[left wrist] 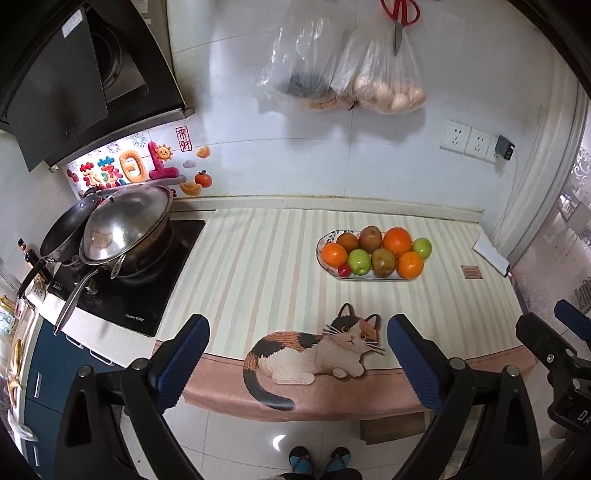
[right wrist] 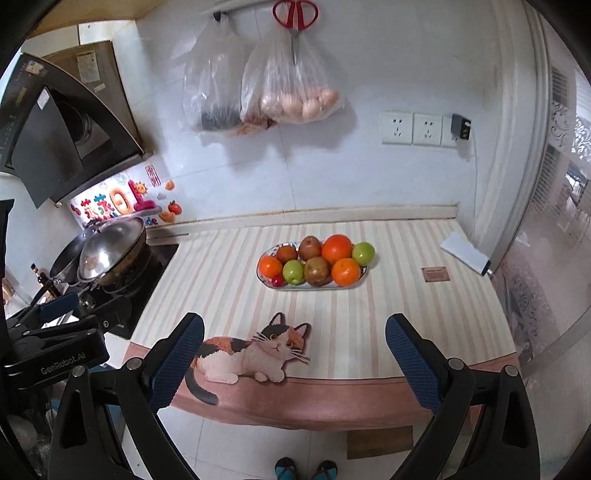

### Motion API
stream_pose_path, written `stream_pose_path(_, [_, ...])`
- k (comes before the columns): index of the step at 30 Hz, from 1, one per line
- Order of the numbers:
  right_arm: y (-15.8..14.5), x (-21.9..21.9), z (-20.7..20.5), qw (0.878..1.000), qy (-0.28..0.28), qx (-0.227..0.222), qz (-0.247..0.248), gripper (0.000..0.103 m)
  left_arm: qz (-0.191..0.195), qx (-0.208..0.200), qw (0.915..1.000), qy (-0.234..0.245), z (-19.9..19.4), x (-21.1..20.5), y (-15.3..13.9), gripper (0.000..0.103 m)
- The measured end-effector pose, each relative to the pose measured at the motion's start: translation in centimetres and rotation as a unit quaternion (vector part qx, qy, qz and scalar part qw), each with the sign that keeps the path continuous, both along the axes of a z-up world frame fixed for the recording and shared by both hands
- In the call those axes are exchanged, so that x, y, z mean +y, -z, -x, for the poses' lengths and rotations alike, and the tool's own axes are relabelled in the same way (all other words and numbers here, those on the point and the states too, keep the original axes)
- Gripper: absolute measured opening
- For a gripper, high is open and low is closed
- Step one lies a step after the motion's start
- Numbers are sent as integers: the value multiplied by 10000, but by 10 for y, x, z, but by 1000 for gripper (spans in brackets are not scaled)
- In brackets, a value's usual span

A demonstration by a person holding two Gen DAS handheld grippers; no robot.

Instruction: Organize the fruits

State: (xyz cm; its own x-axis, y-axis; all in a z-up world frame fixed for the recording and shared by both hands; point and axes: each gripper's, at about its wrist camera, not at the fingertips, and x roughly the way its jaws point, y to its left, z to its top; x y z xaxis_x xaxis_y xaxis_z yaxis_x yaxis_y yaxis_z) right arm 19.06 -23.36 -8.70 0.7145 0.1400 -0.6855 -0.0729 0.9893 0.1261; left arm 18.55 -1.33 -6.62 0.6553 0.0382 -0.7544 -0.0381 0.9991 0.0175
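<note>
Left wrist view: left gripper spread wide, nothing held, hovering over the near edge of the striped mat above the cat picture. Plate of fruit sits farther back and a bit right of it, well apart: three oranges, two green apples, brown fruits, one small red fruit at the plate's front-left. Wok with lid on the stove at left. Right gripper's fingertips poke in at the right edge.

Right wrist view: right gripper also released, empty, over the mat's near edge. Plate straight ahead, well apart, fruit piled on it. Bags and scissors hang on the wall. Left gripper at the left edge.
</note>
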Motion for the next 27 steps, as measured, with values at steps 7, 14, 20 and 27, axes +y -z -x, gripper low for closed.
stream_pose_path(7, [18, 2, -26, 9998, -30, 141, -104, 101, -116, 122, 9999, -26, -14, 0, 10, 99])
stream_pose_path(14, [27, 9, -40, 9998, -70, 189, -77, 101, -137, 193, 9997, -73, -22, 2, 17, 99])
stream_pose_path(20, [31, 12, -42, 9996, -86, 241, -79, 101, -129, 212, 9997, -68, -23, 2, 18, 99])
stream_pose_path(27, [32, 14, -42, 9996, -91, 251, -76, 101, -98, 223, 9997, -44, -22, 2, 19, 99])
